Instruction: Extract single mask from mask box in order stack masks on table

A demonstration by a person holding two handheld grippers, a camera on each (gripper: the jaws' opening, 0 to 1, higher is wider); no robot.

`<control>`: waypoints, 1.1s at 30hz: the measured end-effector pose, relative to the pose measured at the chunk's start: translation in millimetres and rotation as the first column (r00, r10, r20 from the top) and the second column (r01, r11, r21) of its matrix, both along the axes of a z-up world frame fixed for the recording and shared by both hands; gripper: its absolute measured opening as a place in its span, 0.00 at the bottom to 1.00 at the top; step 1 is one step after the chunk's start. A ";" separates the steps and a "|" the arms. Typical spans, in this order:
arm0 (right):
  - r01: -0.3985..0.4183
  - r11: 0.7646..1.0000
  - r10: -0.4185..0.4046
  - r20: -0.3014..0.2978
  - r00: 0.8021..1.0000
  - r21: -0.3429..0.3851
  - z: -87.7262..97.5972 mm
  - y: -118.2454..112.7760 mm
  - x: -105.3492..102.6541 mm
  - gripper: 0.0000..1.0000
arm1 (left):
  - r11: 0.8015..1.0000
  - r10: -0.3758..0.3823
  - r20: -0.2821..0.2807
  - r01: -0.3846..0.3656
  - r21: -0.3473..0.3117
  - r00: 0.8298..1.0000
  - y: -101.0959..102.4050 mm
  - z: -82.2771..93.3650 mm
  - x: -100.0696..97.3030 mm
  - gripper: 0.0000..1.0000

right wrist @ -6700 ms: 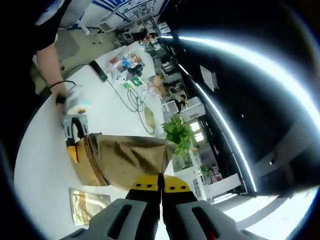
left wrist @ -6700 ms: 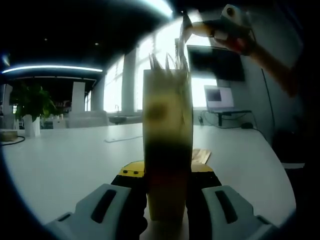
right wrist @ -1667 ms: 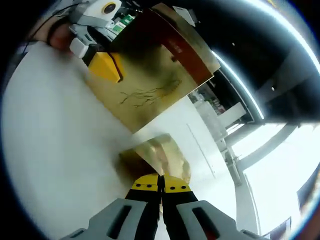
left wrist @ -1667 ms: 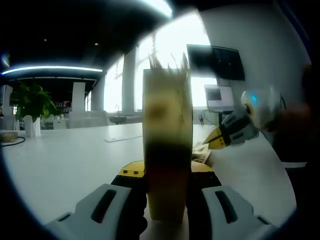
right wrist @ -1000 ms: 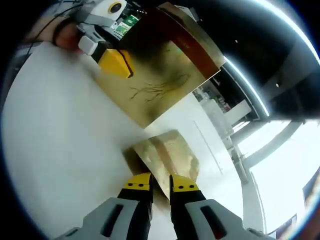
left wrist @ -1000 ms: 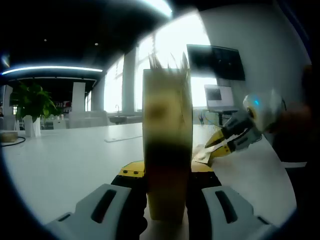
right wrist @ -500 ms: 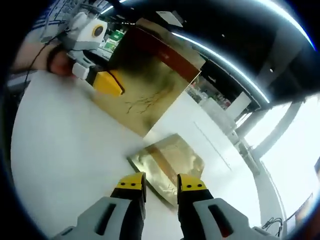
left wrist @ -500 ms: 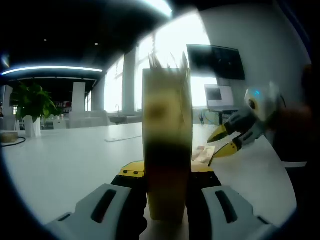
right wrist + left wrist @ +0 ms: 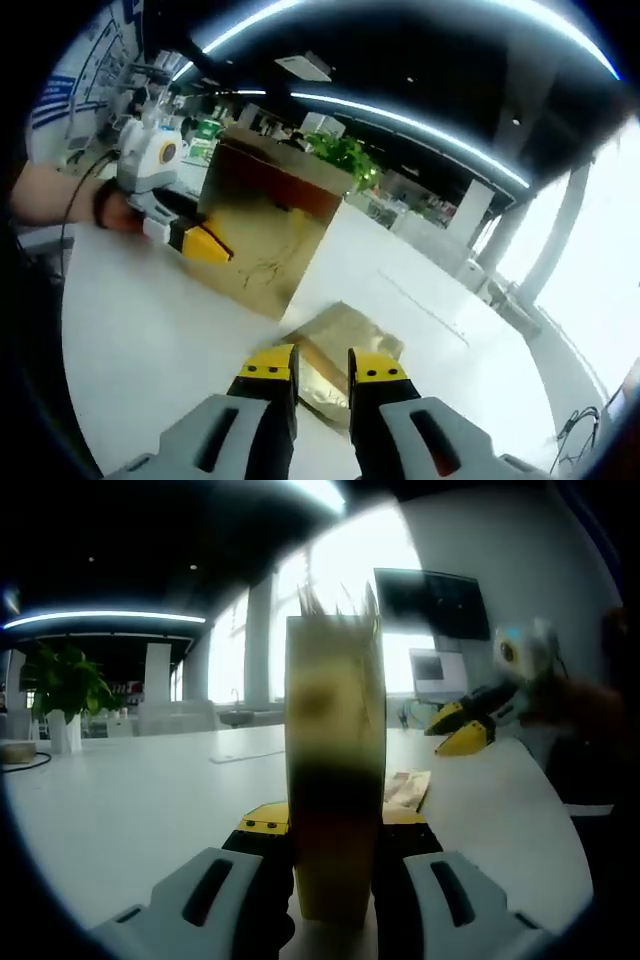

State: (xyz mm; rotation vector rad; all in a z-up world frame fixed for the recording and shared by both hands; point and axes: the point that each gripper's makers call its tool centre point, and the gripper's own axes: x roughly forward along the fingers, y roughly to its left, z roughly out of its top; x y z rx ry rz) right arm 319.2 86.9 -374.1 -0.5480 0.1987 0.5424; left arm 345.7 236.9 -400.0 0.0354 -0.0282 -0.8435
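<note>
In the left gripper view the left gripper is clamped on the mask box, which stands upright between its jaws and rises well above them; the box's near face is blurred and dark lower down, so no print can be read there. Thin pale mask edges stick up from the box's open top against the bright windows. Just beyond the box, on its right side, a single mask packet lies flat on the white table, half hidden behind the box. Above and past that packet hovers the right gripper, its yellow-tipped jaws apart with nothing between them, well clear of the packet; it is smeared by motion and the hand behind it is hard to make out.

In the right gripper view the right gripper shows its two jaws slightly parted and empty, with the mask packet lying on the table just beyond the tips; the packet's near edge is hidden behind the jaws. Farther off, left of the packet, stands the mask box, gold with a dark red band on top, and the left gripper grips its far left end, held by a hand.

Beyond the box a green plant sits at the table's far side, with long ceiling light strips and tall bright windows in an open office; a dark wall screen hangs right of the box.
</note>
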 end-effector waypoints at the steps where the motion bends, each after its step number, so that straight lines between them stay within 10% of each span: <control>1: -0.005 1.000 0.005 -0.003 1.000 0.028 4.1 1.2 -0.8 0.15 | 1.000 0.000 0.000 0.000 0.000 1.000 0.0 -0.1 0.1 0.20; 8: -0.027 0.965 0.031 -0.013 0.999 0.261 31.8 8.4 -8.3 0.15 | 1.000 0.001 0.001 -0.001 0.001 1.000 0.5 -0.6 1.3 0.20; 22: -0.033 0.918 0.034 0.004 0.999 0.394 40.4 14.8 -13.1 0.15 | 1.000 0.001 0.002 -0.001 0.002 1.000 0.2 -0.2 0.5 0.20; 27: -0.011 0.859 0.012 0.002 1.000 0.512 47.0 10.2 -19.0 0.14 | 1.000 0.001 0.001 -0.001 0.002 1.000 0.6 -0.3 0.7 0.20; 33: 0.006 0.859 -0.012 0.008 1.000 0.511 42.7 2.9 -29.4 0.13 | 1.000 0.000 0.000 0.000 0.001 1.000 0.9 -0.5 0.8 0.20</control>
